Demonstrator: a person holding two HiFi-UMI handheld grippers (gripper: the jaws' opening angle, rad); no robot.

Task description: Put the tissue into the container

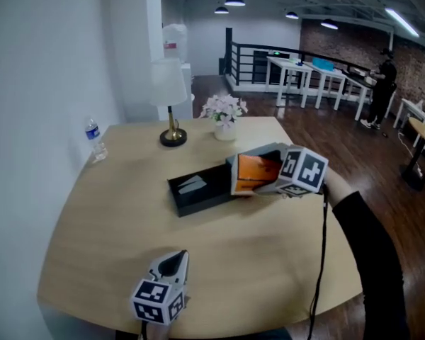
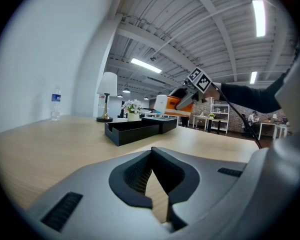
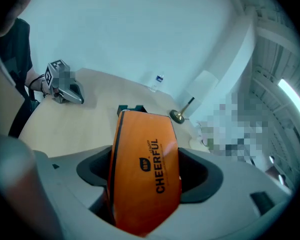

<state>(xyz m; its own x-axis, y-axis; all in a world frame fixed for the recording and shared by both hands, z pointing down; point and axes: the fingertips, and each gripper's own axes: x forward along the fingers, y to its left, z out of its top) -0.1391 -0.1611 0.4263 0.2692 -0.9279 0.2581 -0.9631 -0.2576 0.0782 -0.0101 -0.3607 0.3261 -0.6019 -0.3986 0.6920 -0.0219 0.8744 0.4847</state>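
Observation:
An orange tissue pack is clamped between the jaws of my right gripper. It hangs just above the right end of the black open container in the middle of the round wooden table. A grey piece lies inside the container at its left. In the left gripper view the container stands ahead, with the right gripper and pack above its far end. My left gripper rests near the table's front edge, jaws together, nothing in them.
At the back of the table stand a lamp, a small vase of flowers and, far left, a water bottle. A white wall runs along the left. A cable trails from the right gripper over the table's front right.

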